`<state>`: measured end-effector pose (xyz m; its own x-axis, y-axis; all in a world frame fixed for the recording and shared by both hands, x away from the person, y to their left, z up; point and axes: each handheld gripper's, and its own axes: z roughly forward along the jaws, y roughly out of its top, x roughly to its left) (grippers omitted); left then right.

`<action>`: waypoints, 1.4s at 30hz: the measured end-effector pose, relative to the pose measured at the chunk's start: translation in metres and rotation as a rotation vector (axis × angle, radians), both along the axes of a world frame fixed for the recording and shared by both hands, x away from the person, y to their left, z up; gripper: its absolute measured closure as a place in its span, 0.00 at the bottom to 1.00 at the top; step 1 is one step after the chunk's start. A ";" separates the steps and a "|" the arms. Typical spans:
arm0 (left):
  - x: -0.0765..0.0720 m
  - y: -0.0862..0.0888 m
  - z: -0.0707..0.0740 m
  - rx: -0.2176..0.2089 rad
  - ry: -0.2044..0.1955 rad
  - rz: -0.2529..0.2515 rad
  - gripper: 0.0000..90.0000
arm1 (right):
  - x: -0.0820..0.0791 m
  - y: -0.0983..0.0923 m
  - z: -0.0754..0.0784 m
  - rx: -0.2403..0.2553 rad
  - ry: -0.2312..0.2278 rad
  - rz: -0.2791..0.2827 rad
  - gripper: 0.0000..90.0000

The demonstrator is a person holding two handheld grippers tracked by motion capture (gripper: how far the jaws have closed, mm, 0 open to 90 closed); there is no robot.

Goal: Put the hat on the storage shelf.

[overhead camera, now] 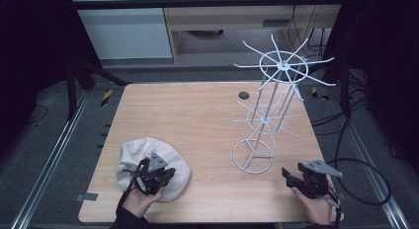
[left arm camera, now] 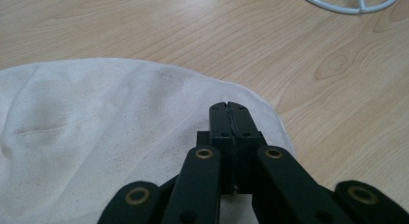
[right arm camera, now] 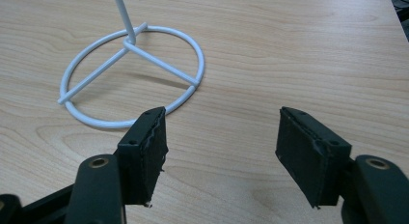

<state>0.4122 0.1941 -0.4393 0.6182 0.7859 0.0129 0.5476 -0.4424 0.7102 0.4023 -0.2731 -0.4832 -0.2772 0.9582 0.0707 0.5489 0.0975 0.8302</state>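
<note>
My left gripper's (overhead camera: 150, 175) jaws are pressed together over the white cloth (left arm camera: 96, 137); whether a fold is pinched I cannot tell. The right gripper's (right arm camera: 222, 151) jaws stand wide apart, holding nothing. I'd lift the cloth slowly, keeping clear of the wire rack (overhead camera: 274, 105) on the desk (overhead camera: 197, 115).

Even overhead light, soft shadows, dark surroundings

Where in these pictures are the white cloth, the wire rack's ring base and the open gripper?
white cloth (overhead camera: 131, 155): high view, its upper left part.
ring base (right arm camera: 77, 115): right gripper view, the near rim.
right gripper (right arm camera: 222, 151): right gripper view, between its jaws.
</note>
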 end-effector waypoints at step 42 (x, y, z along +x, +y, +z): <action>0.078 0.096 -0.006 -0.033 -0.100 0.420 0.99 | 0.000 -0.002 0.000 -0.009 -0.011 0.002 0.39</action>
